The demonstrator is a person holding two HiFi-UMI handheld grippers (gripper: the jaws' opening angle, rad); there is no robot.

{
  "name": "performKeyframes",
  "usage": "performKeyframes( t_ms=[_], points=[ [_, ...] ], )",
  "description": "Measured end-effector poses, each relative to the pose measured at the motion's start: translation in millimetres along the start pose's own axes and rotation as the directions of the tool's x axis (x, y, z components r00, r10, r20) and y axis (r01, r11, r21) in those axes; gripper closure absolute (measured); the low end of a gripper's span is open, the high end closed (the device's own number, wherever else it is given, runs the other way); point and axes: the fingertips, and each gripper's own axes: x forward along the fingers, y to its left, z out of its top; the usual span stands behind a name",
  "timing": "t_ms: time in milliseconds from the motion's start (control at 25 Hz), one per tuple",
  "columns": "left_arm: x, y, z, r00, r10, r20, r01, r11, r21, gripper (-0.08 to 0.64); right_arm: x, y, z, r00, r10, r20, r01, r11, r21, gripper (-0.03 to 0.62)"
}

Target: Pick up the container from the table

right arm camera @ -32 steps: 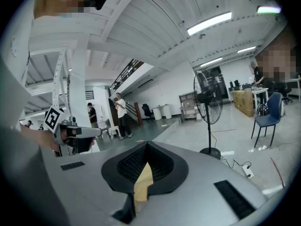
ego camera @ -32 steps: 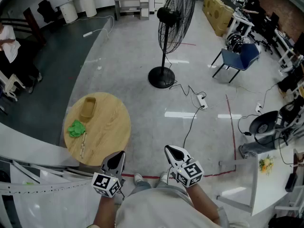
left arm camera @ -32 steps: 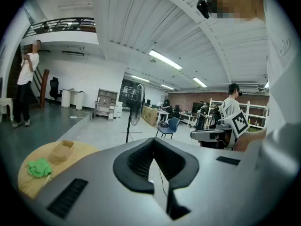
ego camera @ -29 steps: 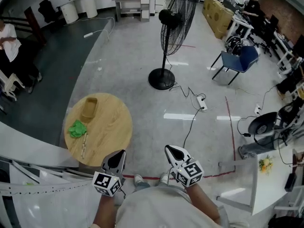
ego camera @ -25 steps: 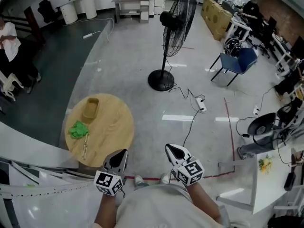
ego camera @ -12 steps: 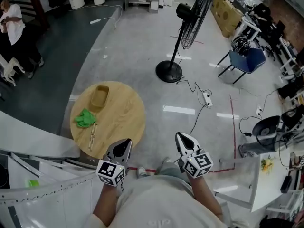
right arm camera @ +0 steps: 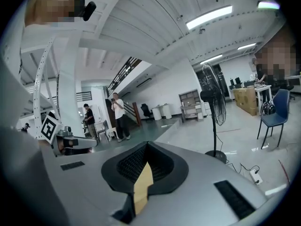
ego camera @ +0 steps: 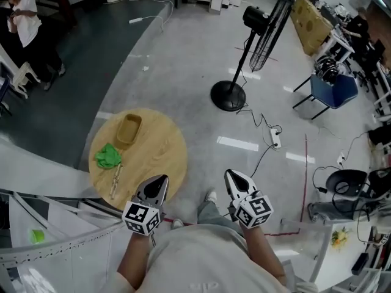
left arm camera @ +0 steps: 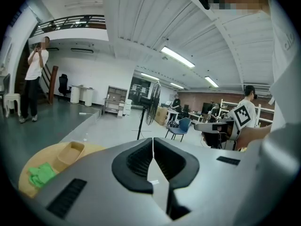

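The container [ego camera: 128, 130], a shallow tan tray, sits at the far side of a round wooden table [ego camera: 160, 154]; it also shows low at the left of the left gripper view [left arm camera: 69, 154]. My left gripper [ego camera: 162, 179] hovers just past the table's near edge, jaws shut and empty, still well short of the container. The same jaws meet in a thin line in its own view [left arm camera: 153, 140]. My right gripper [ego camera: 230, 174] hangs over the bare floor to the right of the table, jaws shut [right arm camera: 146, 145] with nothing in them.
A green cloth [ego camera: 108, 155] and a thin stick-like utensil [ego camera: 115, 178] lie on the table nearer than the container. A pedestal fan [ego camera: 229, 95], a power strip [ego camera: 275, 138] with cables and a blue chair [ego camera: 333, 87] stand on the floor to the right. Curved white railing [ego camera: 55, 249] runs at the left.
The person has stepped forward and both grippers have moved ahead with them. The table now lies closer, with the left gripper's tip at its near edge. Both grippers stay shut.
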Motion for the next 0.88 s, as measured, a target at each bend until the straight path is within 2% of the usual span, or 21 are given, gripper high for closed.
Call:
performKeyframes(
  t_ms=[200,400,600,880],
  points=[
    [54,-8,26,0.998,0.068,0.000,-0.068,0.997,-0.032,0.543,20,-51,23,0.997,0.071,-0.013,-0.071,0.997,0.007,0.568],
    [80,-15,39,0.986,0.168,-0.013,-0.169,0.985,-0.030,0.543,34,-80,40,0.986,0.163,-0.035,-0.164,0.986,-0.005,0.568],
    [84,-7,43,0.963,0.267,-0.027,-0.267,0.963,-0.017,0.543,54,-89,50,0.968,0.246,-0.043,-0.247,0.969,-0.020,0.568],
    [70,30,35,0.927,0.373,-0.046,-0.375,0.925,-0.053,0.543,87,-78,53,0.945,0.320,-0.065,-0.322,0.946,-0.026,0.568]
  ],
)
